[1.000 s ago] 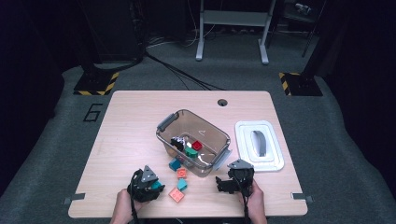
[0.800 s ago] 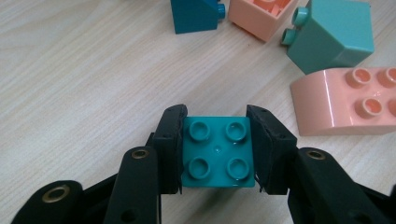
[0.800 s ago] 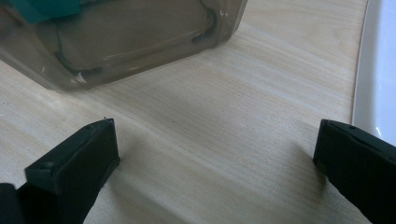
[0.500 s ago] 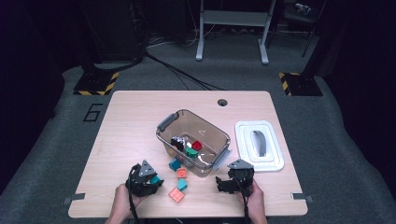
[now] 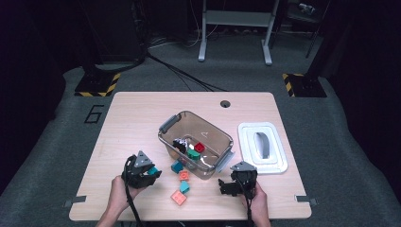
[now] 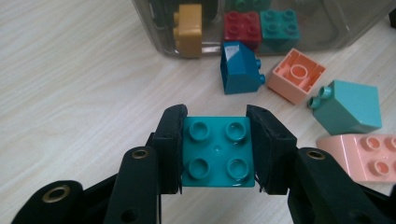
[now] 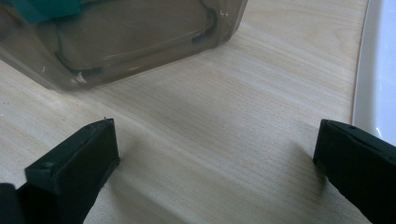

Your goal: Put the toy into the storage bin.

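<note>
1. While my left tongs (image 6: 217, 151) pinch a teal four-stud brick (image 6: 217, 150) between their two black pads, the brick sits studs-up toward the camera, one pad pressed on each of its side faces.
2. Beyond those tongs a dark blue sloped brick (image 6: 238, 67) lies on the worktop (image 6: 70, 79), and just to its right a salmon brick (image 6: 296, 74) lies tipped over, its hollow underside showing.
3. Right of that pair, near my left tongs' right pad, a light teal brick (image 6: 348, 106) rests on its side, and a pink brick (image 6: 362, 156) lies studs-up close beneath it.
4. Farther ahead of the left tongs stands the clear plastic bin (image 6: 327, 37); through its wall I see a yellow brick (image 6: 188, 29), a red brick (image 6: 241, 29) and a teal-green brick (image 6: 279, 25).
5. From the high view, my left tongs (image 5: 150, 173) are left of the loose bricks, the held brick a teal spot at their tip.
6. My right tongs (image 7: 215, 154) are spread wide with bare worktop between the pads and nothing gripped.
7. Ahead of the right tongs, to the left, is the bin's near corner (image 7: 140, 42); at their far right runs the edge of the white lid (image 7: 378, 65).
</note>
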{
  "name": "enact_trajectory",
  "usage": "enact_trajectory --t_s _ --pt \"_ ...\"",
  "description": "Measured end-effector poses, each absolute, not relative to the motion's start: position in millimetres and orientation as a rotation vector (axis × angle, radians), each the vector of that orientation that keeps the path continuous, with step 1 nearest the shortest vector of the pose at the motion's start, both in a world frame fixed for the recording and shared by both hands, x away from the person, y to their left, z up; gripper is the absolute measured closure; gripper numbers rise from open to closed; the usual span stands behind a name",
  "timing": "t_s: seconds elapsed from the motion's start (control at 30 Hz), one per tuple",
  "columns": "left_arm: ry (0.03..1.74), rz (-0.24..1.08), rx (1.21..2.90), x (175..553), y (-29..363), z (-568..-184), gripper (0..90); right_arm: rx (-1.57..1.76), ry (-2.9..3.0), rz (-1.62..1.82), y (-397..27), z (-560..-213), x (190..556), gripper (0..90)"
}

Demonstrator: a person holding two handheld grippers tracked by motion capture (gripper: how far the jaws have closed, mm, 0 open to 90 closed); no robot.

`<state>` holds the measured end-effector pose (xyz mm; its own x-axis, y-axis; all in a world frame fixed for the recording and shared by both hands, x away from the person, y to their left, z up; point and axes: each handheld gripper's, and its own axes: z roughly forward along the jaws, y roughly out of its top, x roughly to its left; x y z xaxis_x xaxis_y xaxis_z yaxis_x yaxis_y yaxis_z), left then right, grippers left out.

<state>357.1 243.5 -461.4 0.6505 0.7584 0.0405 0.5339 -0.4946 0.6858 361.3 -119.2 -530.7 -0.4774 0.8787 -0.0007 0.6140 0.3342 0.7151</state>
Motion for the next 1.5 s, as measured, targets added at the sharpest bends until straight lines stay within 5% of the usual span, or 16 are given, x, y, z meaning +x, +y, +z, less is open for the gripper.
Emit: enact_trajectory --t_s 1.5 --pt "0.904 0.564 2.166 414 211 -371 59.0 1.369 2.187 0.933 -118 -531 361 0.0"
